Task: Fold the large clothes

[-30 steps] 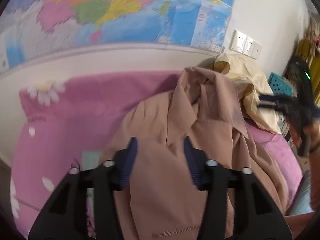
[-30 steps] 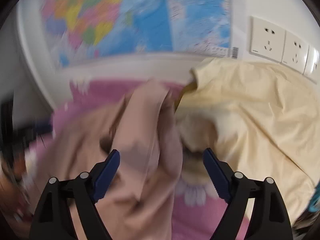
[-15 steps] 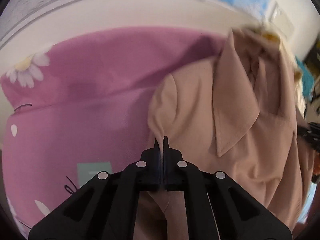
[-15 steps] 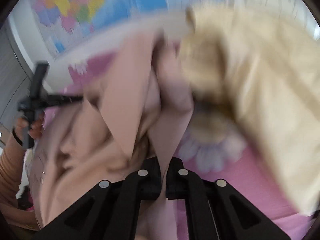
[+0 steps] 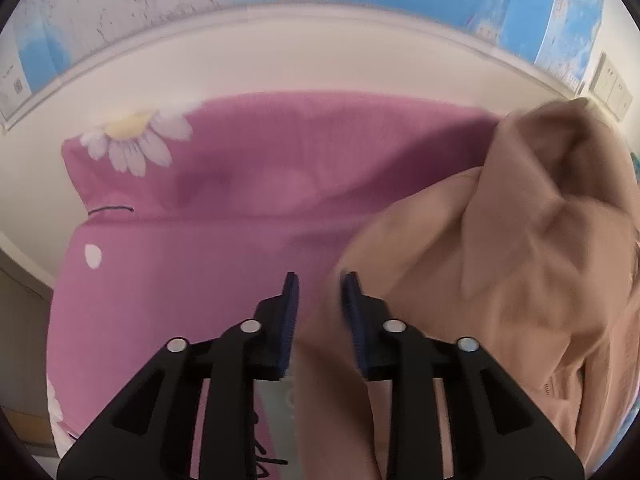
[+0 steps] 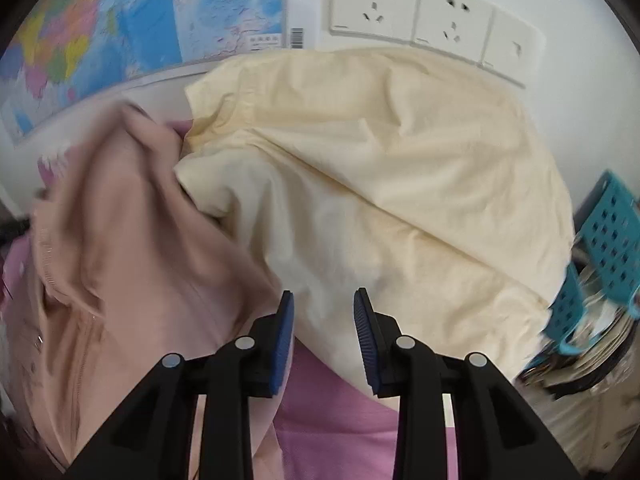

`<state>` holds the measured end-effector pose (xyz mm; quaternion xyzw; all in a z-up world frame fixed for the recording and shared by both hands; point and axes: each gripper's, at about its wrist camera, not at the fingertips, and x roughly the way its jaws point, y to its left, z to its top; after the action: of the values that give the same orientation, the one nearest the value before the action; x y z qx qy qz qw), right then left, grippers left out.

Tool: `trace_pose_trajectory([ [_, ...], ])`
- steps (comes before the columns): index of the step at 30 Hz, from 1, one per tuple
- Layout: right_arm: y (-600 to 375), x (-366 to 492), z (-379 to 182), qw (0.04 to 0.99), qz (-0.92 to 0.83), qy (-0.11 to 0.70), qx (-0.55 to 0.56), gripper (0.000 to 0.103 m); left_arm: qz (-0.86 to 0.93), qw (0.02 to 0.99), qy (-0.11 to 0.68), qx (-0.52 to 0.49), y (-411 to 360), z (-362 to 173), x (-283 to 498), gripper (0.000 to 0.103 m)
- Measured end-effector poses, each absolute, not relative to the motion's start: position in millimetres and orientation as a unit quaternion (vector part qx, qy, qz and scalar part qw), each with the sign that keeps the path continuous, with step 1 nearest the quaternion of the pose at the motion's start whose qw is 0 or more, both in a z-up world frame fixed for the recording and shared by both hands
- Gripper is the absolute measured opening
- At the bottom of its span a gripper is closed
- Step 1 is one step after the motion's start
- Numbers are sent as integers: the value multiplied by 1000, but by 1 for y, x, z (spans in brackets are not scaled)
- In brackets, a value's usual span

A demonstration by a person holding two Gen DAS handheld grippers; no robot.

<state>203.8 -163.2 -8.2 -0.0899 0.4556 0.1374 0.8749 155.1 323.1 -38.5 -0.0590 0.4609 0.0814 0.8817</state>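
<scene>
Jaws have just been opening on both sides, and each now stands at a narrow gap. Left hand-held gripper (image 5: 318, 280) tilts steeply down over the pink bedspread (image 5: 248, 200), its blue pads (image 5: 289, 320) parted; the edge of the tan jacket (image 5: 500, 264) runs up between them, lying against the right-side pad, though blur there makes it hard to say whether that pad still presses the cloth, and the other pad stands clear of it. So that one reads as let go, with fabric still in the gap. Right hand-held gripper (image 6: 323, 300) also points steeply down, pads (image 6: 283, 332) apart, with cream cloth (image 6: 380, 184) and a strip of bedspread showing between them; the tan jacket (image 6: 132, 256) brushes the outside of its left-side finger, not between the pads. The jacket itself lies heaped on the bed, bunched toward the right edge of the left wrist view, its collar end raised in a peak, and it butts against the cream cloth piled by the wall. Much of it is smeared by motion, so seams and folds are hard to read, and its lower part is cut off by the frame and the gripper bodies. A daisy print (image 5: 132, 140) shows on the bedspread, a map (image 6: 120, 20) hangs on the wall beside sockets (image 6: 412, 8), and a teal basket (image 6: 604, 248) sits blurred at the far right, its contents unclear. No hand is in sight.
</scene>
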Motion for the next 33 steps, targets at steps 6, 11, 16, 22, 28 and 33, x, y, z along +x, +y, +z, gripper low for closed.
trace_pose_trajectory([
  [6, -104, 172, 38, 904, 229, 335, -135, 60, 41, 925, 376, -43, 292, 14, 141, 52],
  [11, -26, 192, 13, 874, 245, 317, -275, 65, -55, 929, 362, 49, 224, 28, 163, 70],
  [16, 20, 225, -37, 834, 212, 362, -358, 34, -50, 894, 439, 72, 193, -15, 207, 44],
  [22, -3, 250, 16, 876, 212, 350, -254, 2, -27, 905, 424, -7, 224, -7, 240, 10],
  [28, -41, 291, 23, 891, 174, 382, -173, 8, -32, 928, 369, -41, 243, 26, 220, 73],
  [33, -84, 260, 33, 907, 186, 362, -109, 53, 3, 923, 384, -29, 291, 11, 180, 72],
])
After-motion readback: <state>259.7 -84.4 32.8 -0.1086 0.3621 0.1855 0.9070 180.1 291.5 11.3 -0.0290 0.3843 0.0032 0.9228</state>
